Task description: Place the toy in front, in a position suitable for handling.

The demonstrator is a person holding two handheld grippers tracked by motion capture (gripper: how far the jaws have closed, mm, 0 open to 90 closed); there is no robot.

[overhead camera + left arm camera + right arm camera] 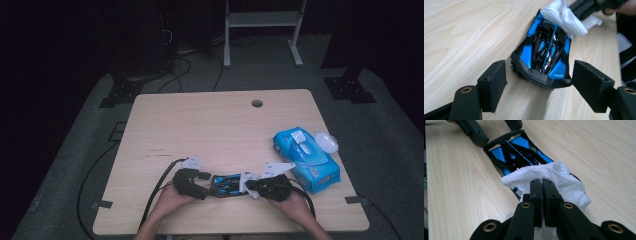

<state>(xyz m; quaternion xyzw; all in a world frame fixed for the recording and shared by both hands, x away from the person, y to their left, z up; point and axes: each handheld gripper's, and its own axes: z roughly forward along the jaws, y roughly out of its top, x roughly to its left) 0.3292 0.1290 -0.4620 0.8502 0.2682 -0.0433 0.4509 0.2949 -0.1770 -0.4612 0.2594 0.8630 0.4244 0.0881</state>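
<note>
A blue and black toy car (pixel 226 183) (pixel 545 56) (pixel 516 152) lies on the wooden table (pixel 215 130) near its front edge. My left gripper (pixel 202 186) (pixel 539 81) is open, its pads (pixel 497 80) standing to either side of the car's near end without touching it. My right gripper (pixel 251 186) (pixel 542 188) is shut on a white wipe (pixel 246 180) (pixel 564 16) (pixel 549 177), which is draped over the car's other end. Farther off in the right gripper view, the left gripper's jaws flank the car.
A blue pack of wipes (pixel 306 159) lies at the table's right, with a white round lid (pixel 326 142) beside it. A cable hole (pixel 257 103) is near the far edge. Cables trail from both grippers off the front edge.
</note>
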